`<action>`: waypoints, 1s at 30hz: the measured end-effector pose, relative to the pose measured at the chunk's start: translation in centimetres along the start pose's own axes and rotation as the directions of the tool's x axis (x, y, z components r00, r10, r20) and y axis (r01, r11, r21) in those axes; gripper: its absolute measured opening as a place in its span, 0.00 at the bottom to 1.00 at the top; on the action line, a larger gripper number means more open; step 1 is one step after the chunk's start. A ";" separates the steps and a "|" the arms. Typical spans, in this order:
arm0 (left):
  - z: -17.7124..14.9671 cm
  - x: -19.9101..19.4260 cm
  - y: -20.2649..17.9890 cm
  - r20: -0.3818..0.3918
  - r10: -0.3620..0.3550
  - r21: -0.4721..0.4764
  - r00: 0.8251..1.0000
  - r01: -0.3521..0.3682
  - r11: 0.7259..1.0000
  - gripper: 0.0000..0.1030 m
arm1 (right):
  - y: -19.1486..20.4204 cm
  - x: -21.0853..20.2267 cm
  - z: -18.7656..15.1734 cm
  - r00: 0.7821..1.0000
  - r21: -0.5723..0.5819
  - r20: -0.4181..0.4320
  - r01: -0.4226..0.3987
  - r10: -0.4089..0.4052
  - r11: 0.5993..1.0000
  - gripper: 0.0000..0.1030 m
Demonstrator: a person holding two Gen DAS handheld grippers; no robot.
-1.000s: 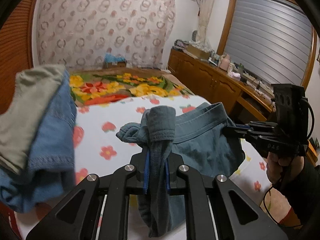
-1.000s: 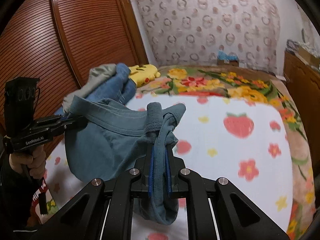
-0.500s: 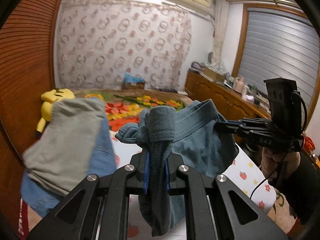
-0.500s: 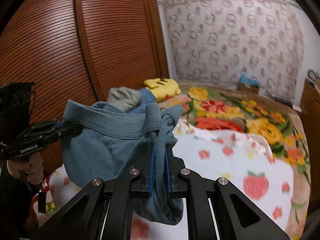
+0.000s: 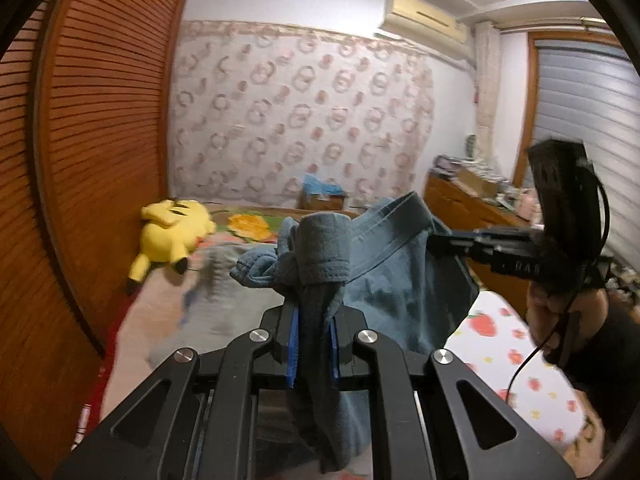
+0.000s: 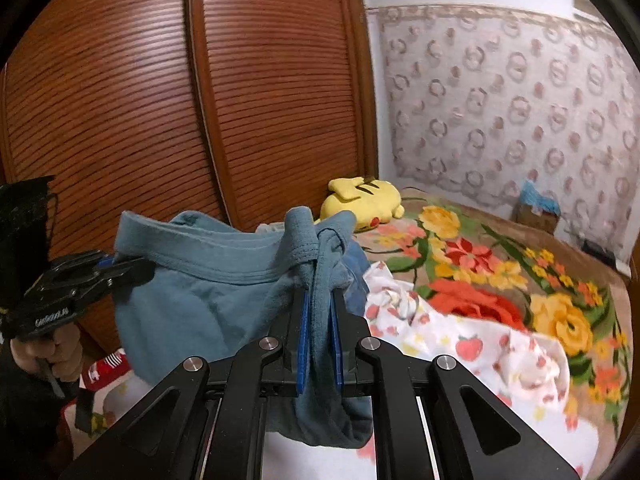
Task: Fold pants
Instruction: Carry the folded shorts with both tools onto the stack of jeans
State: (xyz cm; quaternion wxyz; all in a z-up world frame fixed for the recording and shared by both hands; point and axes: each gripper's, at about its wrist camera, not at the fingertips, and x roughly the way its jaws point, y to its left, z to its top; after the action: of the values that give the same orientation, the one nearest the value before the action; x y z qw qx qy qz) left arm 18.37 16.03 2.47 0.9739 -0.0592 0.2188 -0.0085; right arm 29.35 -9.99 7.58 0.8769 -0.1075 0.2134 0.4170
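Note:
Blue-grey pants (image 5: 392, 280) hang in the air between both grippers, held by the waistband. My left gripper (image 5: 314, 332) is shut on one end of the waistband, bunched between its blue pads. My right gripper (image 6: 320, 320) is shut on the other end; the pants (image 6: 200, 300) sag between. Each gripper shows in the other's view: the right one (image 5: 440, 238) at right, the left one (image 6: 120, 268) at left. The legs hang below, out of sight.
A bed with a white strawberry-print sheet (image 6: 480, 344) and a floral blanket (image 6: 500, 272) lies below. A yellow plush toy (image 6: 364, 200) and blurred clothes (image 5: 216, 280) lie by the brown slatted wardrobe (image 6: 160, 100). A wooden dresser (image 5: 472, 204) stands at right.
Both grippers have risen with the pants, lifting them well above the bed. The views have tilted up toward the wall and wardrobe. The grips are unchanged.

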 end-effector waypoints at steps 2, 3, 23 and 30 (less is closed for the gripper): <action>-0.4 0.7 1.1 -0.017 0.019 -0.013 1.000 -0.019 1.000 0.13 | 0.0 1.6 0.7 1.000 -0.031 -0.021 0.001 -0.002 1.000 0.10; -0.5 0.9 1.7 -0.024 0.027 -0.020 0.999 -0.028 0.999 0.13 | 0.1 2.6 1.2 1.000 -0.048 -0.031 0.002 -0.003 0.999 0.10; -2.8 1.5 6.6 -0.025 0.122 -0.159 0.992 -0.124 0.980 0.13 | 2.9 15.2 6.1 0.998 -0.206 -0.060 -0.027 0.015 0.978 0.10; -4.6 3.0 7.6 -0.107 0.187 -0.156 0.976 -0.203 0.967 0.24 | 1.7 17.9 5.0 0.994 -0.156 -0.111 -0.024 0.006 0.988 0.22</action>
State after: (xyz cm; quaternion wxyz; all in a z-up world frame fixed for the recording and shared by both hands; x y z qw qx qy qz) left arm 19.08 22.98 -3.85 0.9507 -0.1176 0.2677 0.1030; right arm 39.53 5.15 3.63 0.8494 -0.1973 0.2290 0.4326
